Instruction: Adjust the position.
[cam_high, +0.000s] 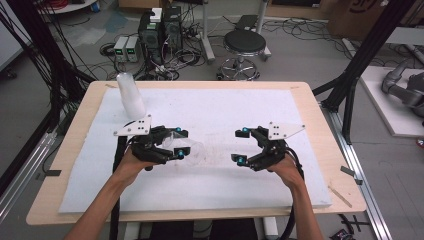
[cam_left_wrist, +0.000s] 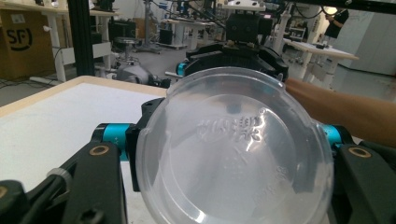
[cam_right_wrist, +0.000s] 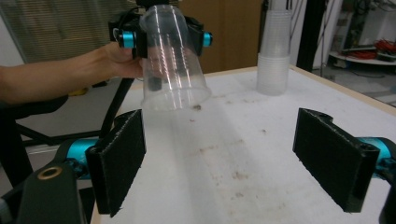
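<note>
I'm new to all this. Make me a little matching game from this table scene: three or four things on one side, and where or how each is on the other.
Things:
1. clear cup
2. stack of cups
3. right gripper
4. left gripper

States:
a. open, holding nothing
b. stands at the table's far left
c. held up, mouth downward
d. shut on a cup

Pairs: 1-c, 2-b, 3-a, 4-d

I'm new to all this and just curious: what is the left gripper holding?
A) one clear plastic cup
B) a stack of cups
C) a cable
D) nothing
A: the left gripper is shut on a single clear cup, while the cup stack stands apart on the table.
</note>
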